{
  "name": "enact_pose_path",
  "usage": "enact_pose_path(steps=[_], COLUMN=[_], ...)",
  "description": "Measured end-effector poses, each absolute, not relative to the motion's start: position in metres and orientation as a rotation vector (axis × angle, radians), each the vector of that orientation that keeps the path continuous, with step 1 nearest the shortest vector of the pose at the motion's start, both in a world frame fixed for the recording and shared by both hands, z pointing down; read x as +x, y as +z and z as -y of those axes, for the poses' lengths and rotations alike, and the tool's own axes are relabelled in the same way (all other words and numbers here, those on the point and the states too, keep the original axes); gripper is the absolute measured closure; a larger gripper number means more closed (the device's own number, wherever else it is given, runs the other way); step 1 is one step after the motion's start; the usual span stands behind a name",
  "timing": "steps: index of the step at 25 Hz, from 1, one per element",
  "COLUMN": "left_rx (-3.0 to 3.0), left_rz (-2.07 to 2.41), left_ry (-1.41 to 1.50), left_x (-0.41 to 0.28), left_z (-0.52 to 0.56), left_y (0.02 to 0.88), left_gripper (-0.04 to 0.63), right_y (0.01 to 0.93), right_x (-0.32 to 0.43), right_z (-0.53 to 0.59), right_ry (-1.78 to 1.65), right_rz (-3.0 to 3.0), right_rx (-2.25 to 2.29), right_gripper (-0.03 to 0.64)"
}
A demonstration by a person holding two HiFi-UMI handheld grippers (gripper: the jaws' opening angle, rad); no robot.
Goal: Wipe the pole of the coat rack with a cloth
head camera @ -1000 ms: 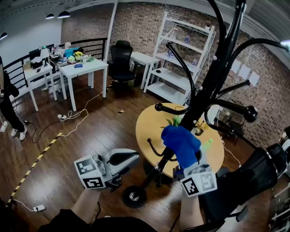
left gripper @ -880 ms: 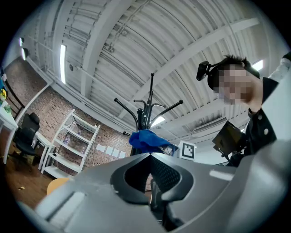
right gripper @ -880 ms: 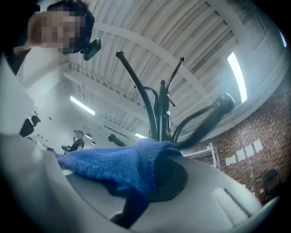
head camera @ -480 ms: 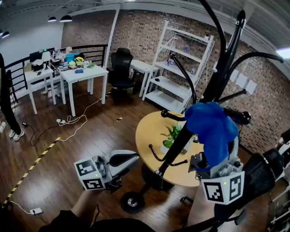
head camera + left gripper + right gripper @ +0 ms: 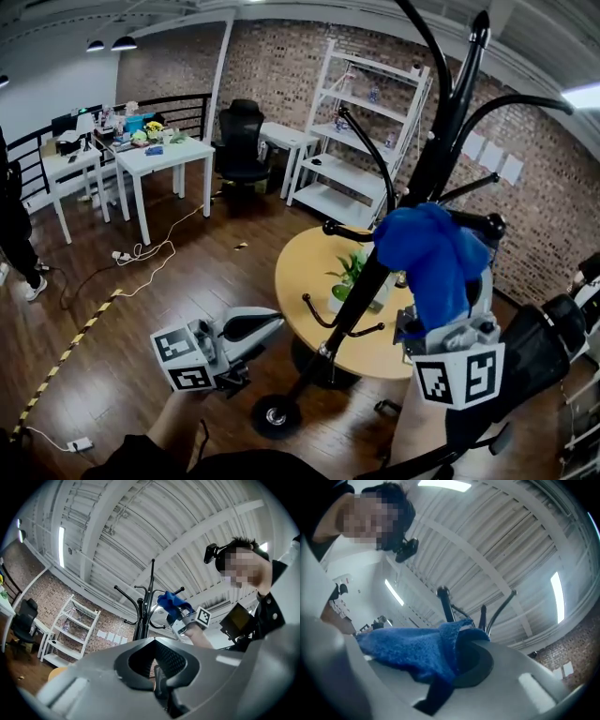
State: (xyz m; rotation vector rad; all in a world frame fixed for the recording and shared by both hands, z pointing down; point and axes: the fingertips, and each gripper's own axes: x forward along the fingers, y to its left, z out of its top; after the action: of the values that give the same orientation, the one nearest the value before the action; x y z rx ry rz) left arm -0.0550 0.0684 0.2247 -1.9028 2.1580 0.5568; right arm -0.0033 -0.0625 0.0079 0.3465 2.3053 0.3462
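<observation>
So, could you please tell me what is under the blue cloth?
The right claw, shut on the blue cloth, which drapes over it. In the head view its tips are covered; only its marker cube shows below.

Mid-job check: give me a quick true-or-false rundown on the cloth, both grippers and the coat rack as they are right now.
1. The right gripper is shut on the blue cloth. True.
2. The left gripper grips the pole. False: its jaws are together on nothing, held low and apart from the pole.
3. Coats hang on the rack's hooks. False: the hooks are bare.
4. A potted plant stands on the round table. True.
5. The cloth is down at the rack's base. False: it is held well above the base, up near the hooks.
</observation>
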Motion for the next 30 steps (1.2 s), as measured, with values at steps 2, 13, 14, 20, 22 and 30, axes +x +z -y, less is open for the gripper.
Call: enact_pose_path(steps=[2, 13, 14, 20, 22, 30], left_rx=[-1.913, -1.951, -1.953, -1.981, -1.989, -2.012], left_rz=[-2.164, -2.226, -2.232, -2.254, -2.254, -2.247], left_ry=[0.561, 0.645, 0.654, 0.678, 0.679, 0.695], left_x=[-0.055, -0.061, -0.062, -0.061, -0.059, -0.055], left_z=[-0.068, -0.061, -0.06, -0.051, -0.048, -0.032], left_y=[0.225, 0.256, 0.258, 0.27, 0.272, 0.276], left_gripper=[0.591, 0.591, 0.591, 0.591, 0.591, 0.591], right_y=[0.028, 0.17, 0.187, 0.292, 0.323, 0.406], right_x=[-0.04, -0.085, -0.087, -0.098, -0.1, -0.092], right_z=[0.075, 0.092, 0.092, 0.097, 0.098, 0.092], right_ry=[0.342, 0.251, 0.236, 0.076, 0.034, -0.085], right_rz=[-2.42, -2.726, -2.754, -2.946, -3.015, -3.259], right_rx=[0.315, 0.351, 0.359, 0.419, 0.446, 0.598], right_gripper=[0.591, 0.591, 0.591, 0.591, 0.591, 0.591])
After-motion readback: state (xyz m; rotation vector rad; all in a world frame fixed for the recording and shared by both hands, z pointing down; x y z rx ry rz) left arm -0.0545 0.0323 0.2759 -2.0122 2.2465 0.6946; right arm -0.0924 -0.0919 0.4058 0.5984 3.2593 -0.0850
